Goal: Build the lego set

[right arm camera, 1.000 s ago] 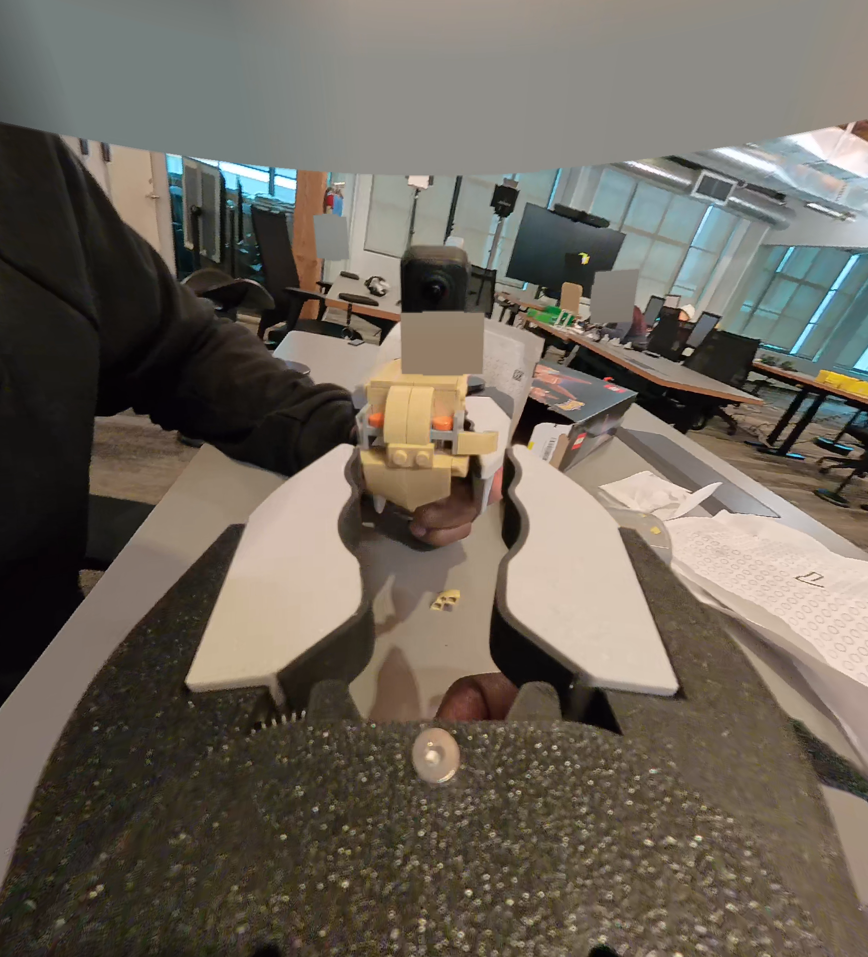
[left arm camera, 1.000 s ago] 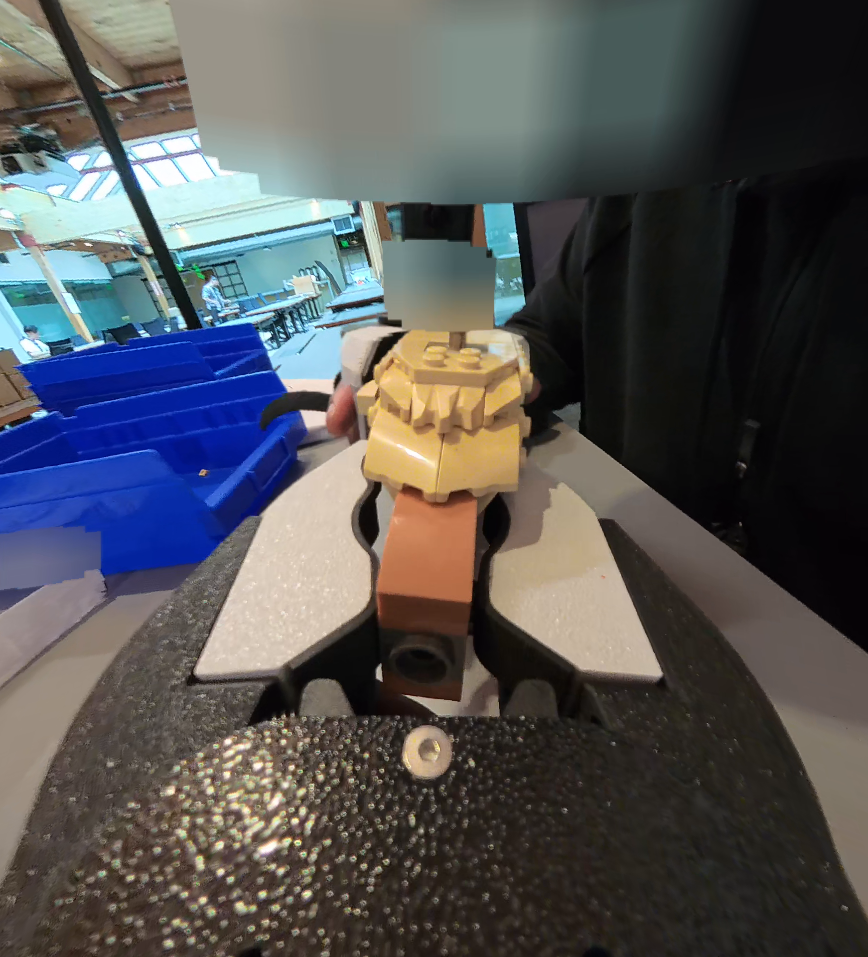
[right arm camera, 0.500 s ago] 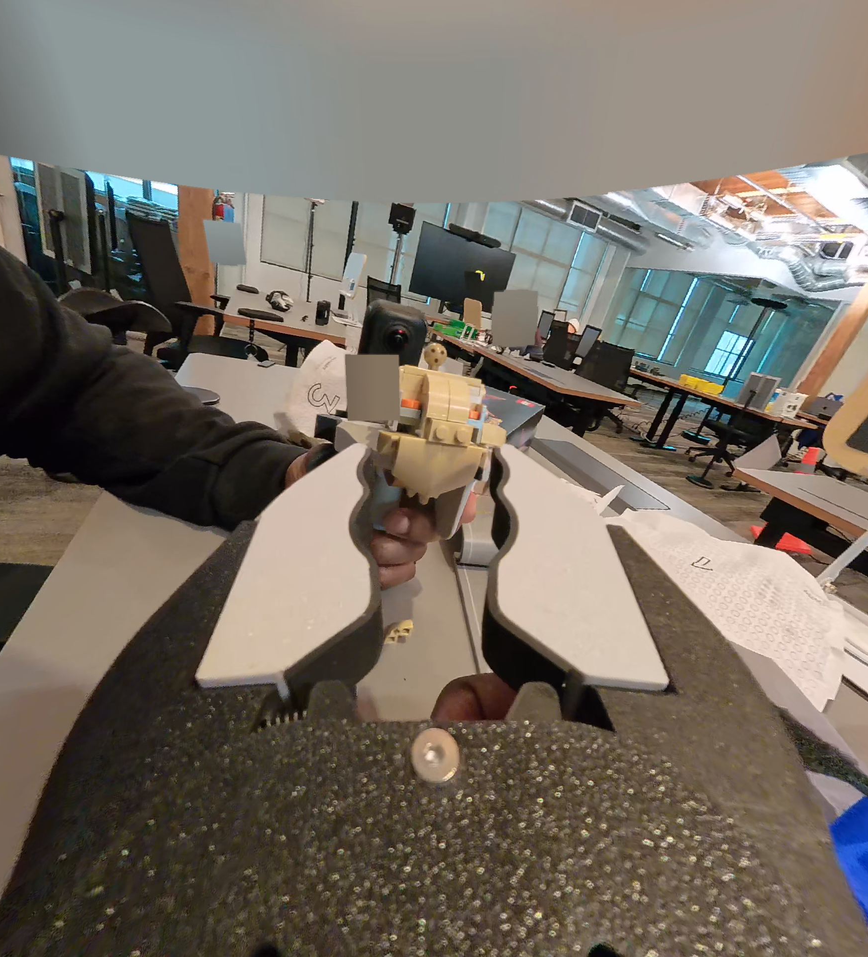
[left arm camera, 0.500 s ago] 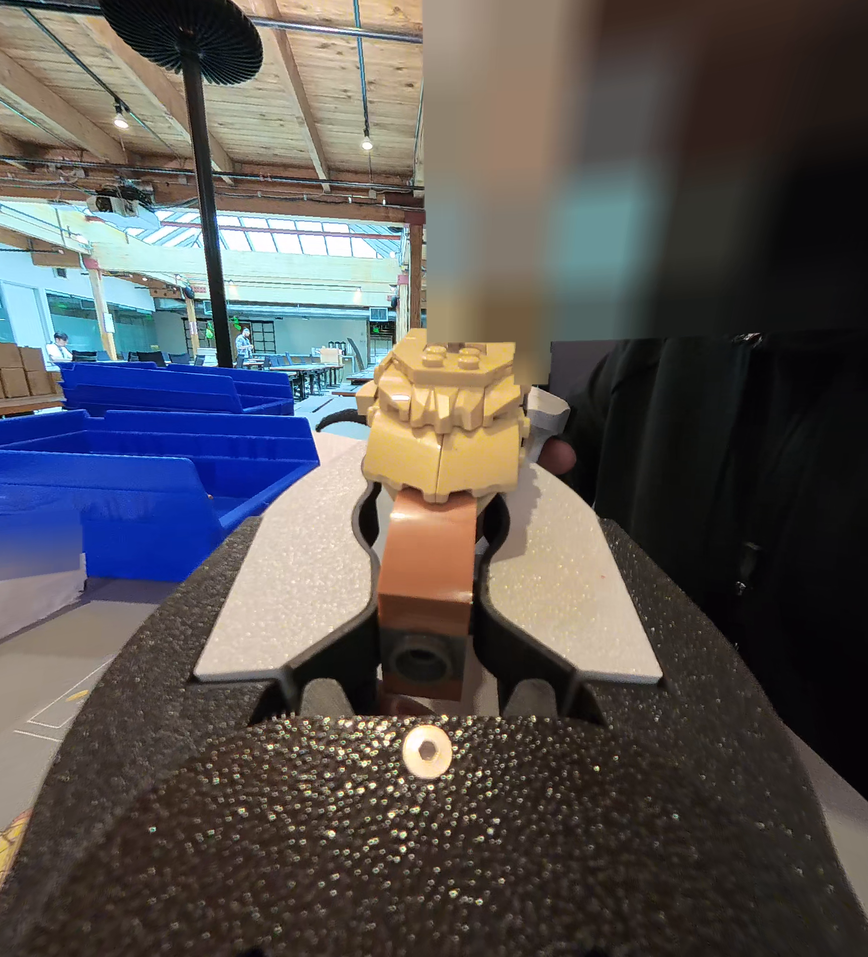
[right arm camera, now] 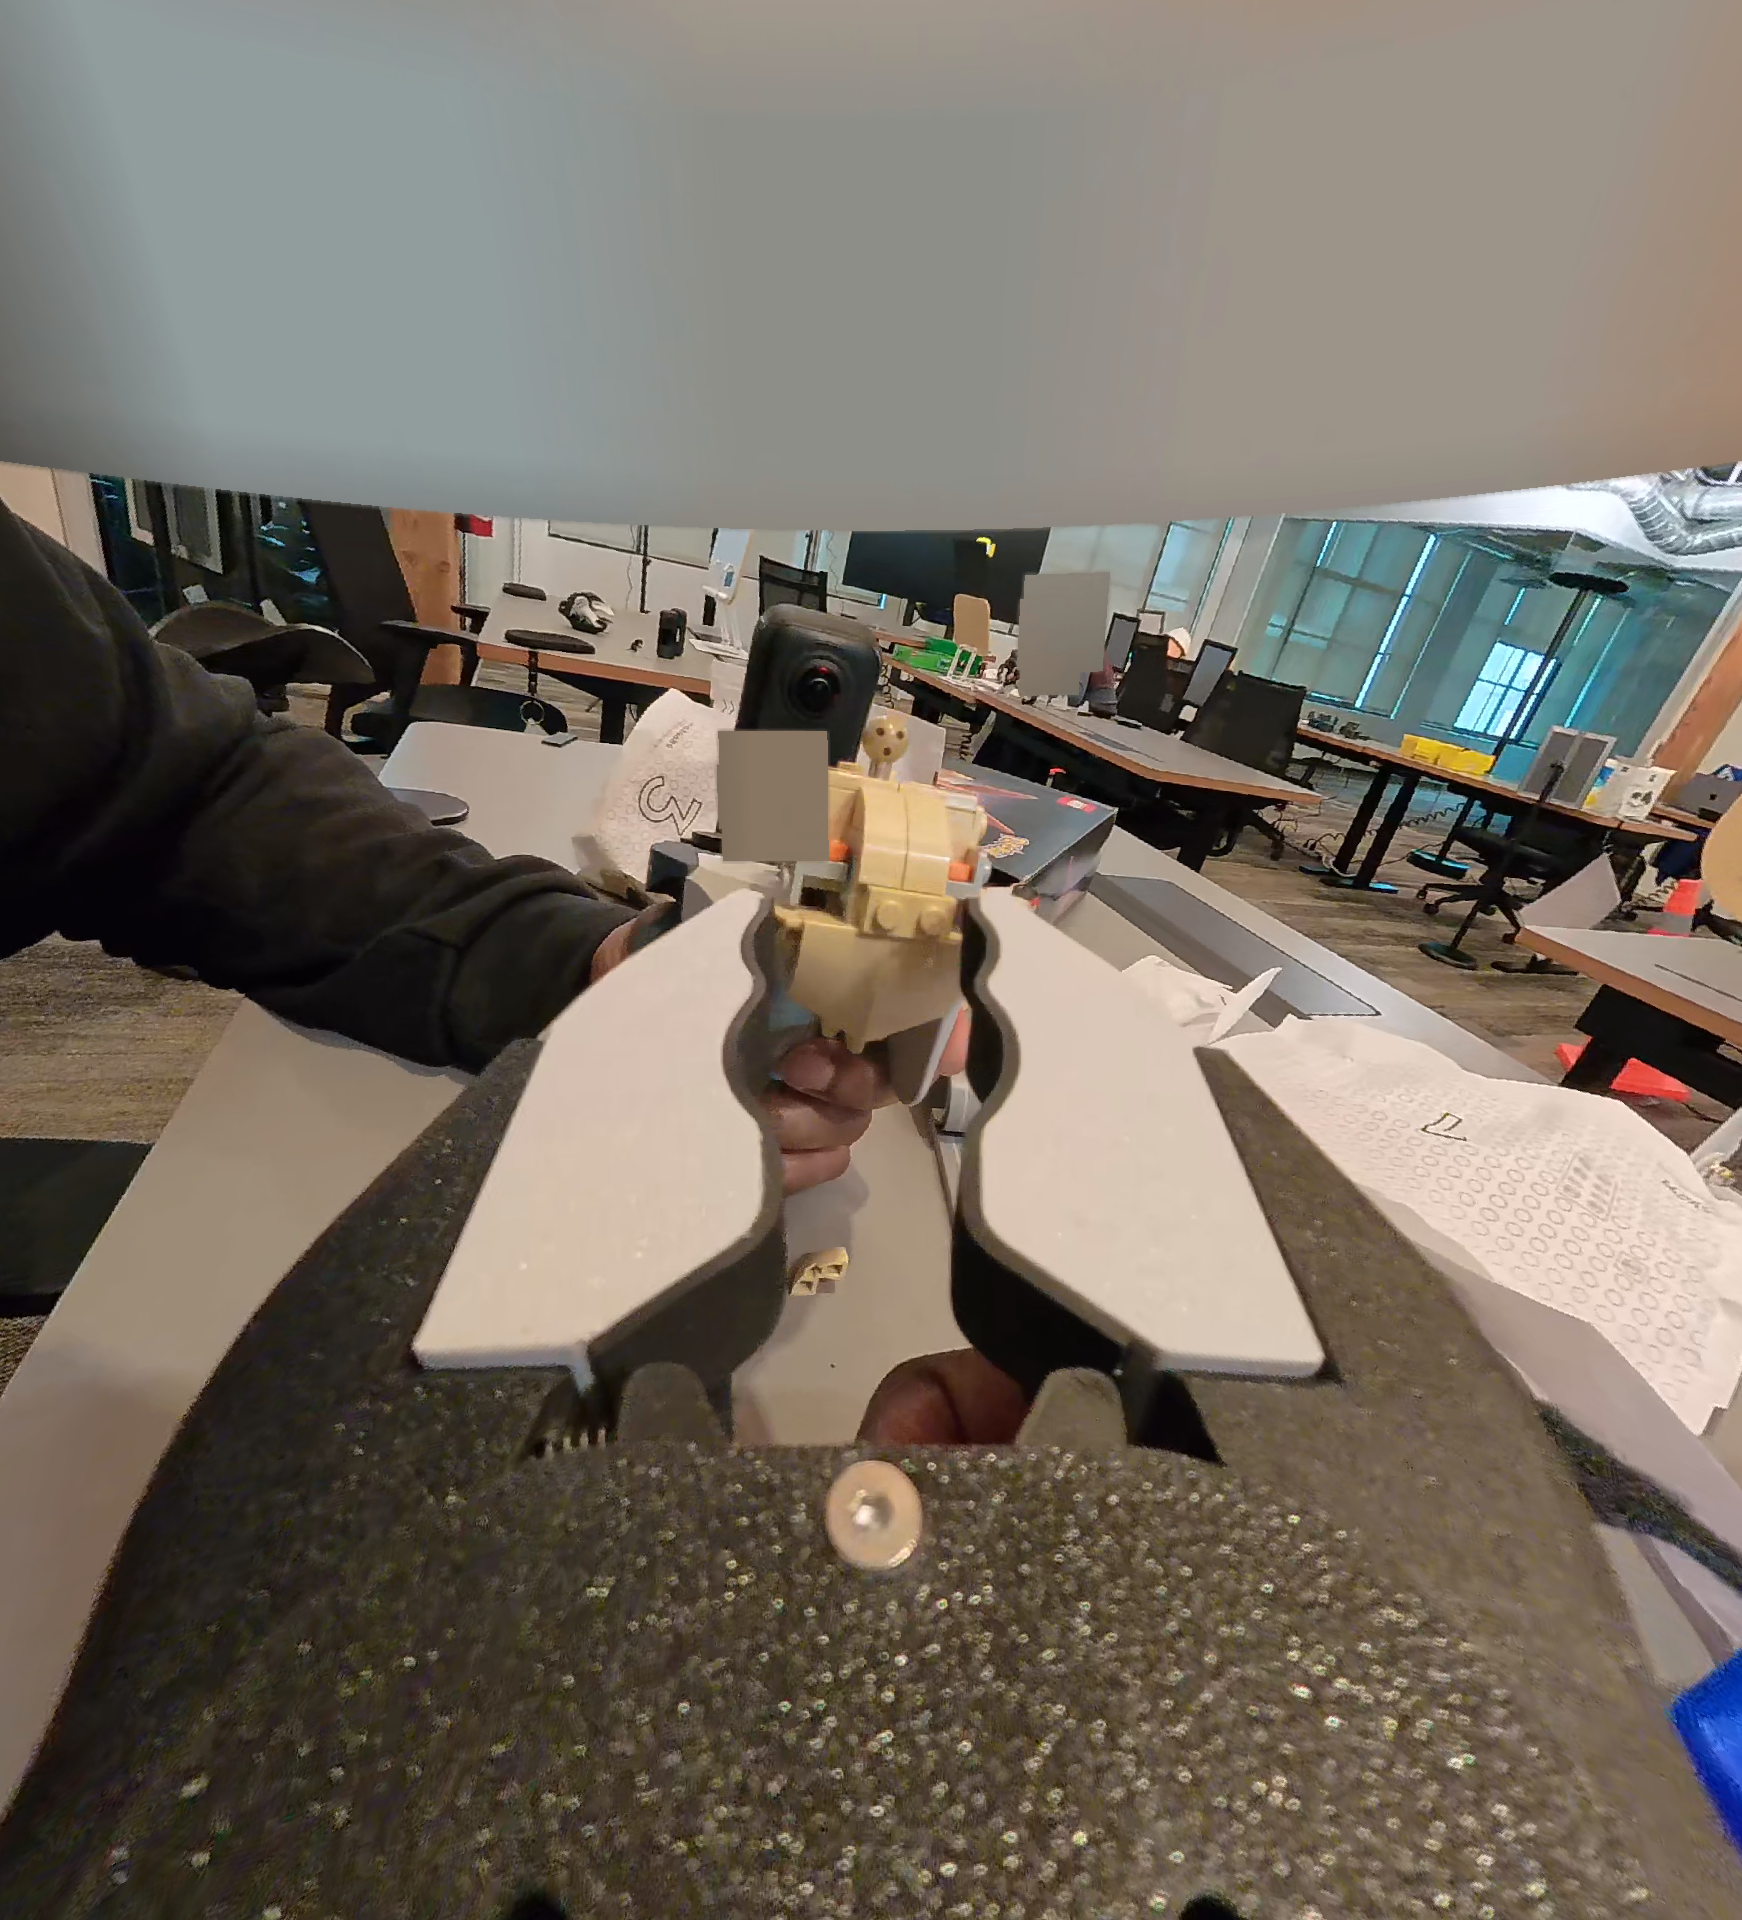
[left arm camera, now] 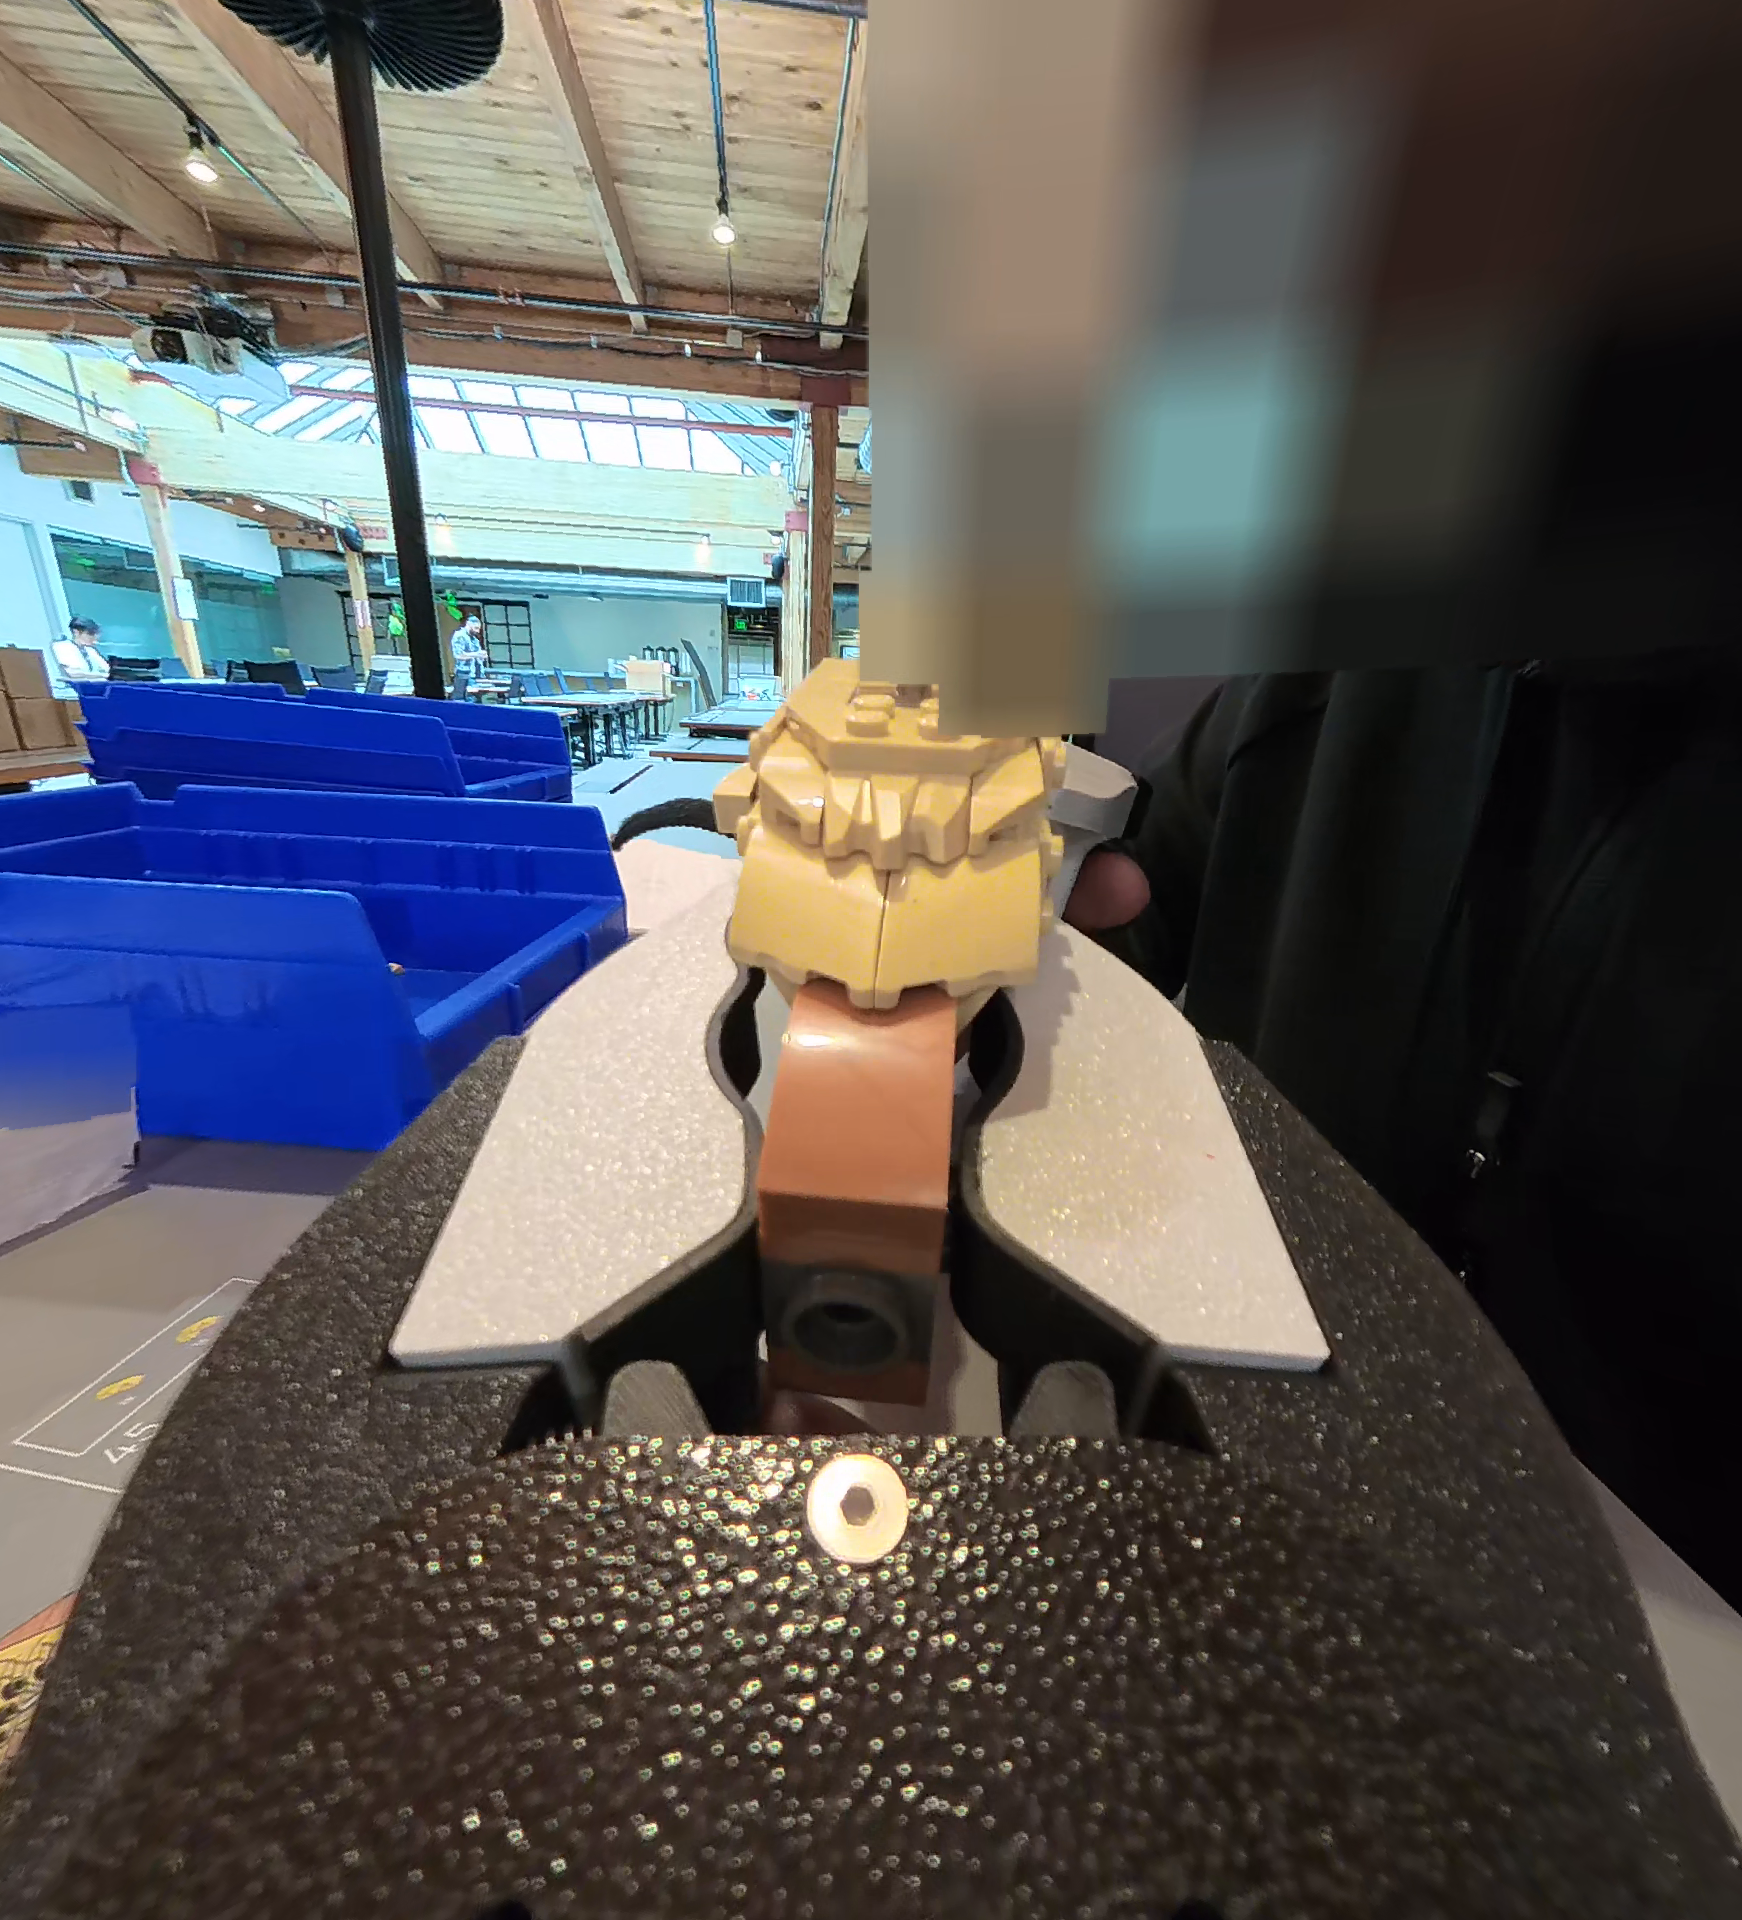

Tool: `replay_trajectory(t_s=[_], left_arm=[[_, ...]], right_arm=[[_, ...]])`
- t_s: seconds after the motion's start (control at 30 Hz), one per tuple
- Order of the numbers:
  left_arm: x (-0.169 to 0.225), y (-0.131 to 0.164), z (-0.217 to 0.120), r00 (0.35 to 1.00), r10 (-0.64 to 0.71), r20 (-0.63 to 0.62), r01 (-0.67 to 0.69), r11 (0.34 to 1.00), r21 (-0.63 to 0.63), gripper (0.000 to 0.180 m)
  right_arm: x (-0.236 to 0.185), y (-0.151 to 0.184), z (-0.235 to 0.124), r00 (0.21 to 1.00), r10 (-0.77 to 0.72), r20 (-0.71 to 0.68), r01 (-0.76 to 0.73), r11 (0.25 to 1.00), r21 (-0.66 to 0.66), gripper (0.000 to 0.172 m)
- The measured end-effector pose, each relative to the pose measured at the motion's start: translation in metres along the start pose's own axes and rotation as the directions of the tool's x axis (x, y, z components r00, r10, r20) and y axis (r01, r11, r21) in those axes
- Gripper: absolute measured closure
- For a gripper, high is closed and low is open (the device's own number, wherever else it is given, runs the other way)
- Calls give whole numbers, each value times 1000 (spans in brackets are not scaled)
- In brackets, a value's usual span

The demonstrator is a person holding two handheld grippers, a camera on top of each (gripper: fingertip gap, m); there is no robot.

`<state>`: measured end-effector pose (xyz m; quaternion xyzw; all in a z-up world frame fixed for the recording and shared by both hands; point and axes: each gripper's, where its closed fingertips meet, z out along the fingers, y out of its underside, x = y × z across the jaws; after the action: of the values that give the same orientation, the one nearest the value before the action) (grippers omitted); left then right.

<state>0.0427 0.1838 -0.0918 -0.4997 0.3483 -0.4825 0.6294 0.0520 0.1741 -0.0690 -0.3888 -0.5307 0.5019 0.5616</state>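
Left gripper point(left arm camera: 872, 997) fingers clamped on the brown curved neck block of a tan-and-brown plastic brick-built figure point(left arm camera: 888, 862), held up off the grey table point(left arm camera: 67, 1340); tan head sticks out past the fingertips. Right gripper point(right arm camera: 867, 935) closed in on the same figure's tan far end, fingers point(right arm camera: 992, 935) at its sides, looks pressed. A small loose tan brick piece point(right arm camera: 818, 1270) lies on the table below. Blue plastic bins point(left arm camera: 254, 935) well left; crumpled white paper point(right arm camera: 1469, 1174) right; table edge close on the person's dark sleeve point(right arm camera: 223, 852) side.
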Motion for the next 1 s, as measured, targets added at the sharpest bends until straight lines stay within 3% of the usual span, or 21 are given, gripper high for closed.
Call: replay_trajectory(t_s=[0.33, 0.7, 1.0], left_arm=[[-2, 0, 0, 1000, -5, 11, 5, 1000, 0, 144], [-3, -2, -1, 999, -31, 13, 31, 999, 16, 144], [-5, 1, -5, 999, -6, 44, 7, 1000, -30, 143]], right_arm=[[0, 0, 0, 1000, -13, -17, 13, 1000, -2, 142], [5, 1, 0, 999, -17, -37, 17, 1000, -3, 136], [17, -8, -12, 992, 114, 44, -115, 993, 18, 155]])
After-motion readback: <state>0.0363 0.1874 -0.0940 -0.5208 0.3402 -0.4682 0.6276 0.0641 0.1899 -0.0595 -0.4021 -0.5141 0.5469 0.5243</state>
